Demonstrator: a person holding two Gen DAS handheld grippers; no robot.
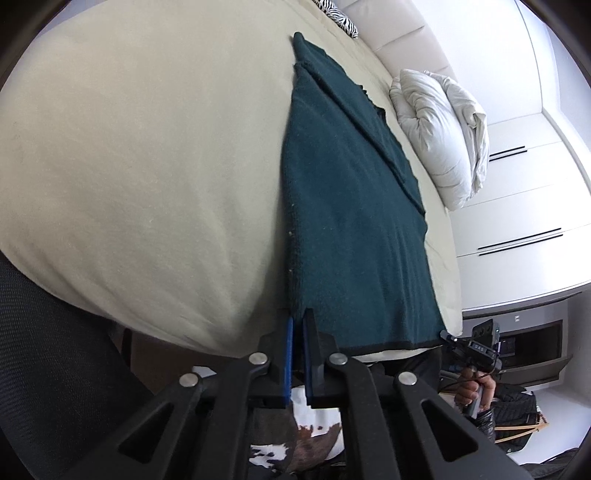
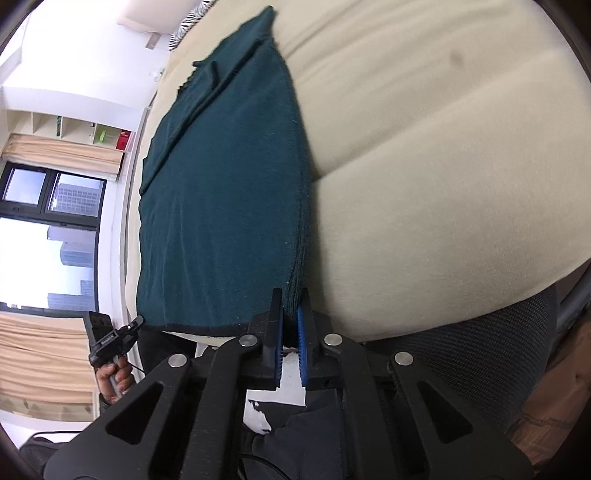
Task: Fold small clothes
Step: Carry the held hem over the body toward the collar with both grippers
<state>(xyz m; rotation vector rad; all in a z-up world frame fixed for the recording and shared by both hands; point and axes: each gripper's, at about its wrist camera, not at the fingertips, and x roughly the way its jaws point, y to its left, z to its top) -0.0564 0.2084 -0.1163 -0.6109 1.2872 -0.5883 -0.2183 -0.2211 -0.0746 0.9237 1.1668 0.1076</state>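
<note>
A dark teal cloth lies flat on a cream bed, partly folded, with an upper layer along its far side. My left gripper is shut on the cloth's near corner at the bed's edge. In the right wrist view the same teal cloth stretches away over the cream bed. My right gripper is shut on the cloth's other near corner, with the fabric edge pinched between the blue pads. Each gripper shows small in the other's view, the right one and the left one.
A white crumpled duvet lies on the bed beyond the cloth. A zebra-print pillow is at the far end. White wardrobe doors stand to the right. A dark mesh chair is beside the bed. A window is at left.
</note>
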